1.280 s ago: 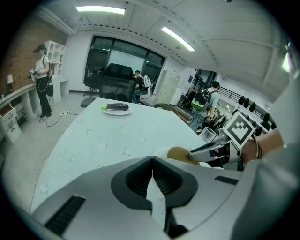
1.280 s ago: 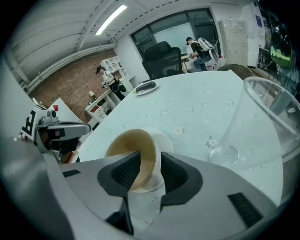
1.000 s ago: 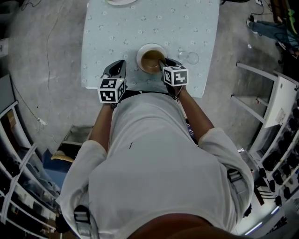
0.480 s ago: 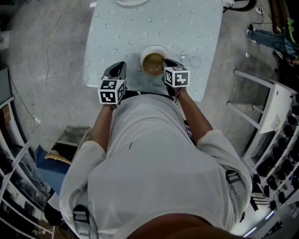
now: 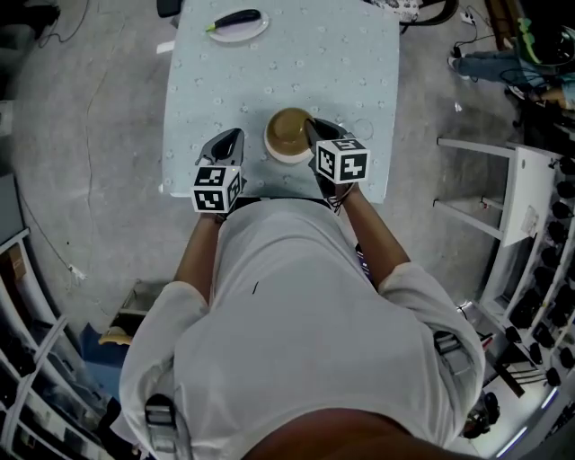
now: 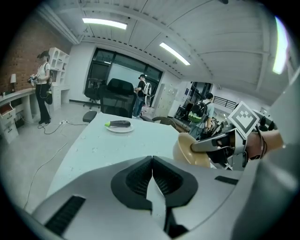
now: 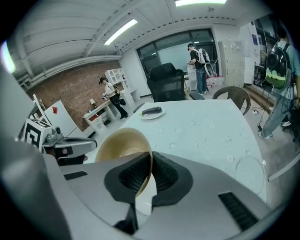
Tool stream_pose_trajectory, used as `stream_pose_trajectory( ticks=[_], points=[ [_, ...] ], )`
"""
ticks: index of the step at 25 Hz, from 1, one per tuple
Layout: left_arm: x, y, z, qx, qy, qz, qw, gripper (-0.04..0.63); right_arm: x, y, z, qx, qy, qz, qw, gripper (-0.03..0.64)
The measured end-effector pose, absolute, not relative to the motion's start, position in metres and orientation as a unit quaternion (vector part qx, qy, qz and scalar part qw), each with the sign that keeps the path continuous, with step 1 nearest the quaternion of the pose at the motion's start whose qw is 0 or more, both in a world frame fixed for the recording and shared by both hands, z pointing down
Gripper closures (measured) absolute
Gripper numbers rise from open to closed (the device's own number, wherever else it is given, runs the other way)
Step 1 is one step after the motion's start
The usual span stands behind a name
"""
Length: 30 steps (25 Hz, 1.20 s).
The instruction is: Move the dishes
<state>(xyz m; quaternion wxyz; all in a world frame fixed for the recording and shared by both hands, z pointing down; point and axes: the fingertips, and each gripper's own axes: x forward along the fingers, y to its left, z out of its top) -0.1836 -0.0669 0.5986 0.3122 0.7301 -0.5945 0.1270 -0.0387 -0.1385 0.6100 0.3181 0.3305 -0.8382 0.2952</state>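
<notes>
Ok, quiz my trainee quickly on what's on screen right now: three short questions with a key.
1. True or false: the right gripper is shut on the rim of the tan bowl.
2. What lies on the white plate at the far end of the table? A) a dark, aubergine-like vegetable B) a spoon C) nothing
3. What is between the jaws of the left gripper?
Key: 1 true; 2 A; 3 nothing, its jaws are together and empty.
</notes>
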Motion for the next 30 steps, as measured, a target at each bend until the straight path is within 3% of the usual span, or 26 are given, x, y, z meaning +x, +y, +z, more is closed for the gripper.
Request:
stream_pose_trajectory(
  ticks=[11, 30],
  points=[
    [-0.210, -0.054, 0.590, 0.708, -0.627, 0.100, 0.309, 0.575, -0.090, -0.147, 0.571, 0.287, -0.871, 0.251, 0.309, 0.609],
    [-0.274, 0.048, 0.613, 0.590, -0.718, 0.073, 0.361, 0.575, -0.207, -0.132, 0.594, 0.176, -0.886, 0.243, 0.353, 0.609]
  ],
)
